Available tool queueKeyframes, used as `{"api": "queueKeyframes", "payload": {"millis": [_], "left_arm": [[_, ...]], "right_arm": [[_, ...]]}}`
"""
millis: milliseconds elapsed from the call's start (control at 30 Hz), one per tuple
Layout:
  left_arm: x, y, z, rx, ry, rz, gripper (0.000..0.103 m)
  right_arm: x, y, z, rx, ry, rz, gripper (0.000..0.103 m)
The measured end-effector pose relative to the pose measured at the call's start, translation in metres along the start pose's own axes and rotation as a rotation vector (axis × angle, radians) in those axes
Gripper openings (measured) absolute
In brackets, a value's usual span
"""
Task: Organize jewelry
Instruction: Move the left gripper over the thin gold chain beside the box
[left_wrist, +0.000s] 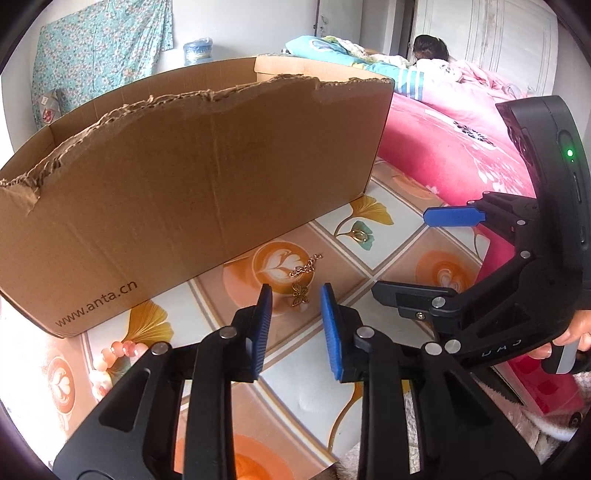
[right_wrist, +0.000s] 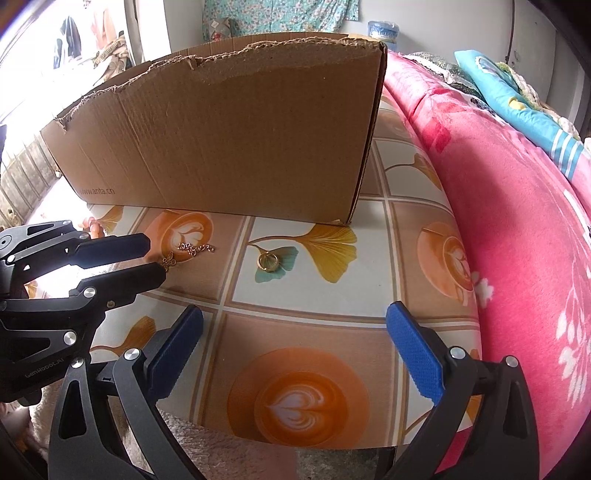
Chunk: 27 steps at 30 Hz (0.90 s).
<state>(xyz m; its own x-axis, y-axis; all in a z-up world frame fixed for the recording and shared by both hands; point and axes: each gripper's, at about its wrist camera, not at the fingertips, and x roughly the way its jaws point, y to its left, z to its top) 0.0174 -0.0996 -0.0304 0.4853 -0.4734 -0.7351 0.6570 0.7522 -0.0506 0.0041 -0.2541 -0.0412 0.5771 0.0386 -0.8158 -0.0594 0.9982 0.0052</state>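
Observation:
A gold chain (left_wrist: 307, 265) with a butterfly pendant (left_wrist: 300, 294) lies on the patterned tabletop (left_wrist: 295, 391). My left gripper (left_wrist: 295, 292) is open, its blue pads (left_wrist: 261, 325) standing either side of the butterfly without pressing it. In the right wrist view the butterfly pendant (right_wrist: 168, 261) sits at the left gripper's (right_wrist: 157, 258) tips, with the chain (right_wrist: 195, 249) trailing right. A gold ring (left_wrist: 360, 236) (right_wrist: 269, 261) lies on a ginkgo-leaf tile. My right gripper (right_wrist: 295, 321) hangs wide open above bare tiles, empty; the left wrist view shows the right gripper (left_wrist: 400, 253) at the right.
A large torn-edged cardboard box (left_wrist: 192, 177) (right_wrist: 229, 129) stands just behind the jewelry. A pink bead bracelet (left_wrist: 110, 356) lies at the near left. A pink blanket (right_wrist: 517, 240) on a bed borders the table's right edge, where a person lies far back.

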Motion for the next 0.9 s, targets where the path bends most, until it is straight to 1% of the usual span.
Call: {"api": "queueKeyframes", "payload": {"millis": [67,267,533,733,900], "left_arm": [[0.0023,-0.0020,-0.0001,0.018,0.005,0.011,0.017],[0.0046,-0.0048,0.0020,0.053,0.008,0.034,0.011],[0.0058,-0.0073,0.0018,0.082,0.004,0.044,0.010],[0.0067,-0.0091,0.0019,0.082,0.002,0.041,0.007],[0.0039,-0.0062,0.0003,0.060,0.007,0.002,0.008]], "right_arm": [[0.0000,0.0000,0.0000,0.000,0.000,0.000,0.097],[0.0010,-0.0003,0.0012,0.003,-0.005,0.000,0.097],[0.0024,0.0016,0.0029,0.004,-0.010,0.002,0.097],[0.0024,0.0021,0.0035,0.003,-0.010,0.002,0.097],[0.0021,0.0019,0.0032,0.003,-0.010,0.003,0.097]]}}
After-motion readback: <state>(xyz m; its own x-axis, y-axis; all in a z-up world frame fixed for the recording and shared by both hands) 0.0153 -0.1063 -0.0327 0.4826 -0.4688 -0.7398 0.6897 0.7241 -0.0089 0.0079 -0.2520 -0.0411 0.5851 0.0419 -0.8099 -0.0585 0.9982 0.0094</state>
